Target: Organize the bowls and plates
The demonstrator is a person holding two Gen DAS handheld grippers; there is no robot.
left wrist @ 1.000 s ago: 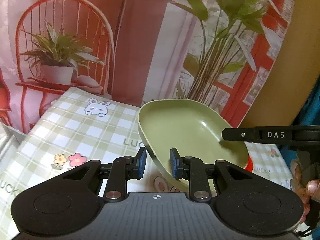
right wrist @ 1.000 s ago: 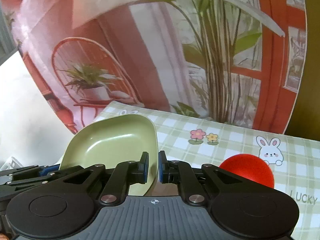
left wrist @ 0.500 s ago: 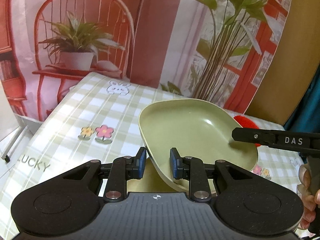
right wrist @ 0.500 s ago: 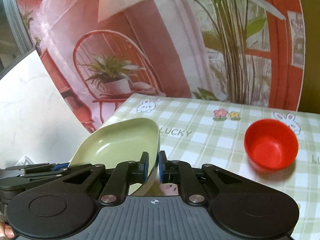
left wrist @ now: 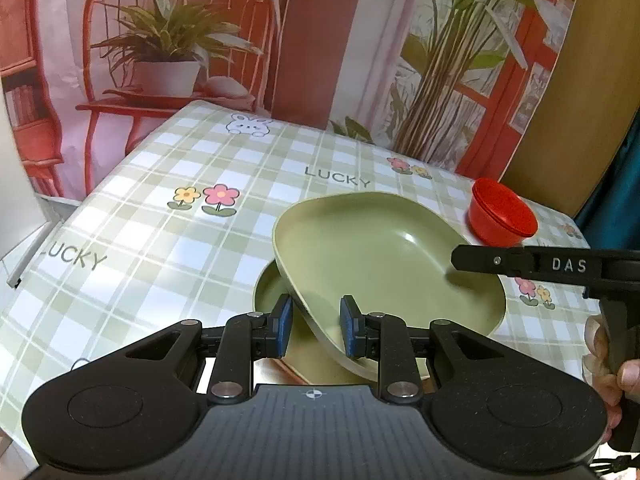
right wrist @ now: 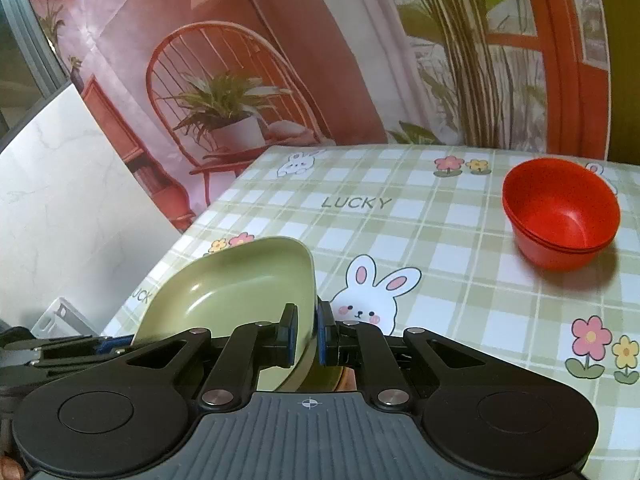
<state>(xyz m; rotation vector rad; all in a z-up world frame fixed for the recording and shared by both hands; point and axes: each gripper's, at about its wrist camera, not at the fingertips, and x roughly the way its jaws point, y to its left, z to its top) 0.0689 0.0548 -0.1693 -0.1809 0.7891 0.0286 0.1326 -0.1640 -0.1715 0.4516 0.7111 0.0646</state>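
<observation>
Green plate [left wrist: 384,256] has come down since a second ago, tilted over a second plate [left wrist: 267,285]. My left gripper [left wrist: 314,326] and right gripper [right wrist: 307,334] both pinch its rim. Red bowls [right wrist: 560,216] at 2 o'clock on tablecloth [right wrist: 400,216].

Looks like staged home dining corner to me. Bench [left wrist: 168,216] before me wears green checked oilcloth [right wrist: 440,240], bunnies, flowers, "LUCKY" print. Printed backdrop [left wrist: 320,40] behind: red chair, potted plant, lamp, window, all flat picture. Green dishes [left wrist: 384,248], red bowls [right wrist: 560,216] laid out. Household tableware, mock domestic set.
</observation>
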